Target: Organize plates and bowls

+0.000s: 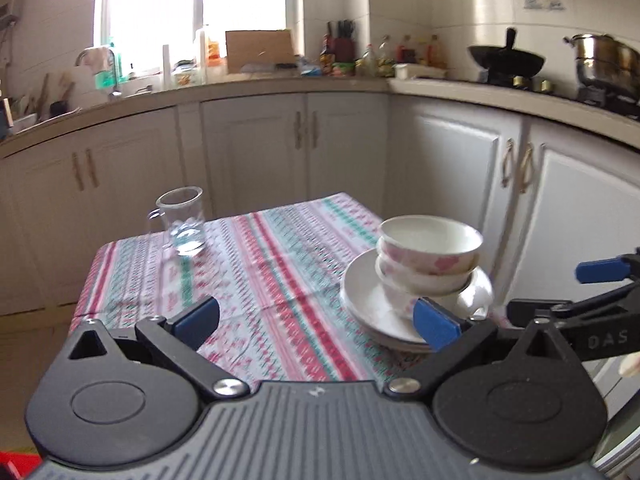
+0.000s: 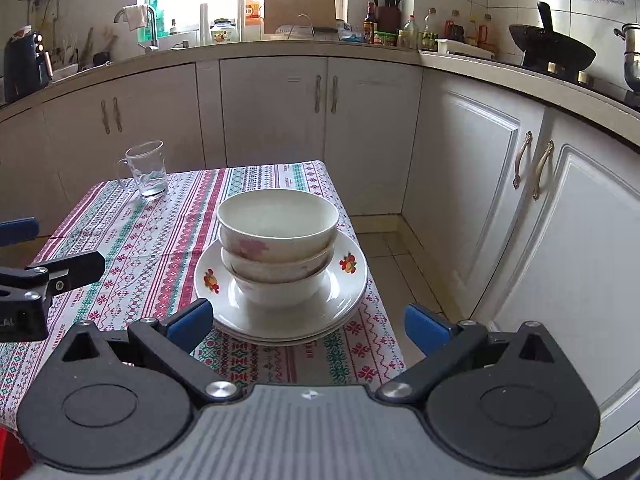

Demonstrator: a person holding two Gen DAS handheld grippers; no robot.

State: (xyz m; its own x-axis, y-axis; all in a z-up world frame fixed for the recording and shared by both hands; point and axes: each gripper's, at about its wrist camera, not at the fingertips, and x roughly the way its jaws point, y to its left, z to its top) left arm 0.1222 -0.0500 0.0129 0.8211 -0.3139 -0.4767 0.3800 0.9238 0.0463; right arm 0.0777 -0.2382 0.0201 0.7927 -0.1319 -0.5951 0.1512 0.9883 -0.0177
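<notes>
Three white bowls with pink flowers (image 2: 278, 240) sit nested on a stack of white plates with fruit prints (image 2: 348, 280) at the table's right side. In the left wrist view the bowls (image 1: 430, 256) and plates (image 1: 368, 300) are at the right. My left gripper (image 1: 316, 320) is open and empty, to the left of the stack, its right finger just in front of the plates. My right gripper (image 2: 308, 326) is open and empty, just in front of the plates, fingers either side. The left gripper also shows at the left edge of the right wrist view (image 2: 60, 248).
A glass mug (image 2: 144, 170) stands at the table's far left corner on the patterned tablecloth (image 2: 140, 240). White kitchen cabinets (image 2: 280, 112) and a counter with bottles, a wok (image 2: 554, 50) and a pot lie beyond. The table's right edge (image 2: 380, 300) drops to the tiled floor.
</notes>
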